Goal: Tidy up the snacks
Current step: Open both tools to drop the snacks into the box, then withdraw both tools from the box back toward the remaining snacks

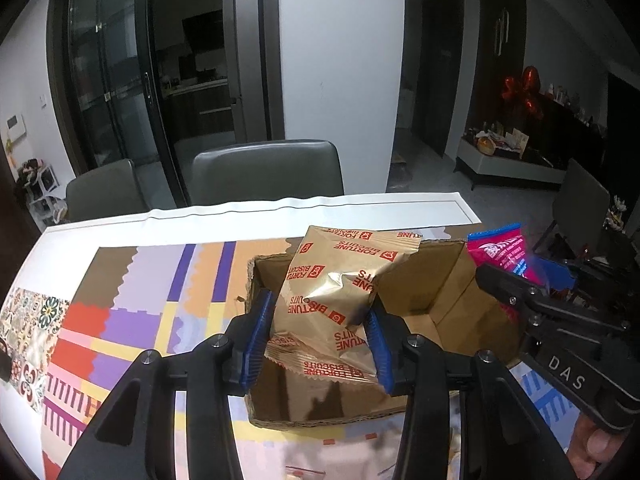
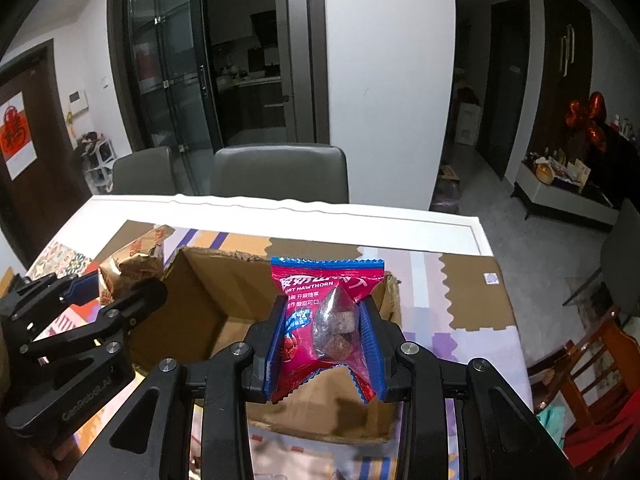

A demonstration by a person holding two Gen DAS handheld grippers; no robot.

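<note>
A white table [image 1: 120, 224] carries a patchwork mat [image 1: 132, 304] of purple, orange, red and yellow blocks, and on the mat stands an open brown cardboard box [image 1: 448, 300] with ragged, torn top edges and a bare inside. Two grey chairs [image 1: 268, 172] stand at the table's far side. Over the box's left part the left gripper [image 1: 320, 336] holds a tan, crinkled biscuit packet [image 1: 340, 280] between its blue pads [image 1: 256, 332], both of which press on the wrapper; the packet hangs tilted above the box floor, its lower corner dipping inside, and a second sealed packet of the same kind appears to sit under it in the same grasp. Its red print reads "FORTUNE BISCUITS" many times over, upside down in the left wrist view. To the right, the right gripper [image 2: 324, 344] is clenched on a smaller pink-red hawthorn sachet [image 2: 320, 320] with blue crimped ends and a clear window showing dark brown cubes; it is held above the box's right half. Its white print reads "HAWTHORN" under Chinese characters too small to read. On the right tool's body are the letters "DAS", and the left tool's body bears "GenRobot.AI"
</note>
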